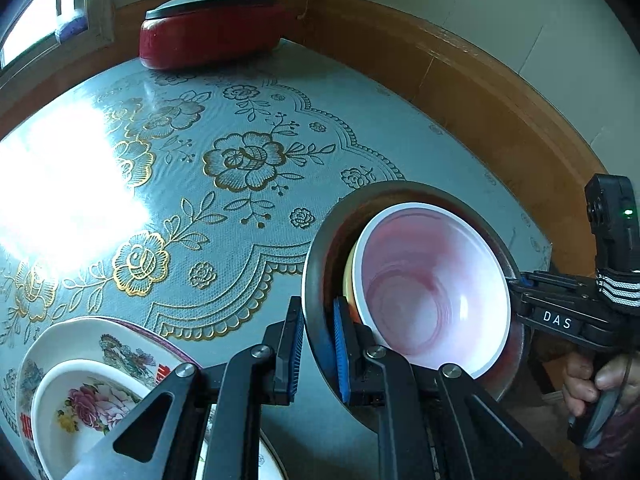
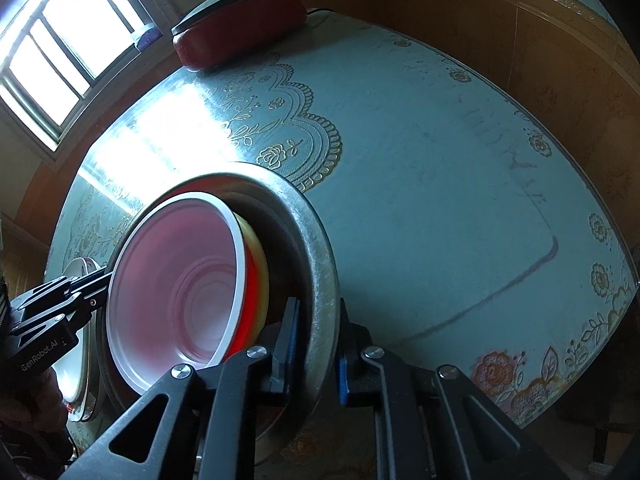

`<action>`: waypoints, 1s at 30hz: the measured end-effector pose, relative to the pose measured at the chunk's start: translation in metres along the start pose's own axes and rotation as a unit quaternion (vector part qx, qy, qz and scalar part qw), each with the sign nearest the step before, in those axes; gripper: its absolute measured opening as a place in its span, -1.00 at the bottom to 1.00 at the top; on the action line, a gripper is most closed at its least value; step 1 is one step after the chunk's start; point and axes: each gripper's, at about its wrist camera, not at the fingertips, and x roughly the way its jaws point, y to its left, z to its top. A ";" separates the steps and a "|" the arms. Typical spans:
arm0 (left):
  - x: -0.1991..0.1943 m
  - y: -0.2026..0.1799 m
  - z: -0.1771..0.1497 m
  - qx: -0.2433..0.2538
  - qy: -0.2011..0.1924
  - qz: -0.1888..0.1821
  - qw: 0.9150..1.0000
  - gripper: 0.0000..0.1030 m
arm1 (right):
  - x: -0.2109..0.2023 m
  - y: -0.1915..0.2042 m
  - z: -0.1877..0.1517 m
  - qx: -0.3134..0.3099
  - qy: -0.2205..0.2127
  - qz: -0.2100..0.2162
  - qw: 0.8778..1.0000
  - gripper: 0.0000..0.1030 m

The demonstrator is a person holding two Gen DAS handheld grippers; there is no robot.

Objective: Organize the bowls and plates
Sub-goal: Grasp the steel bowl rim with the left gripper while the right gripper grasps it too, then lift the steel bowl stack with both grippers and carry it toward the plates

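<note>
A metal basin (image 1: pixel 316 280) holds nested bowls, a white-rimmed pink-tinted one (image 1: pixel 432 288) on top of a yellow one (image 1: pixel 349 276). My left gripper (image 1: pixel 316 344) is shut on the basin's near rim. My right gripper (image 2: pixel 316 344) is shut on the opposite rim (image 2: pixel 324 264). The basin is lifted and tilted above the table. In the right wrist view the top bowl (image 2: pixel 176 288) has a red outside. A floral plate (image 1: pixel 80 340) with a smaller floral bowl (image 1: pixel 80 400) lies at the lower left.
A red lidded pot (image 1: pixel 208 28) stands at the table's far edge, also in the right wrist view (image 2: pixel 240 24). The table has a blue-grey floral cloth (image 1: pixel 240 160). Wooden wall panelling (image 1: pixel 480 92) runs close behind. A window (image 2: pixel 68 40) is at the far left.
</note>
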 end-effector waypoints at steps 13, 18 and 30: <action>0.000 -0.009 -0.004 -0.010 -0.005 0.020 1.000 -0.75 | 0.004 -0.013 -0.002 0.006 -0.006 0.033 0.999 -0.80; 0.001 -0.011 -0.006 -0.018 -0.013 0.018 1.000 -0.74 | 0.000 -0.017 -0.005 0.009 -0.008 0.036 0.999 -0.83; -0.001 -0.015 -0.010 -0.056 -0.026 0.003 0.998 -0.76 | -0.002 -0.023 -0.006 0.023 -0.012 0.035 0.999 -0.94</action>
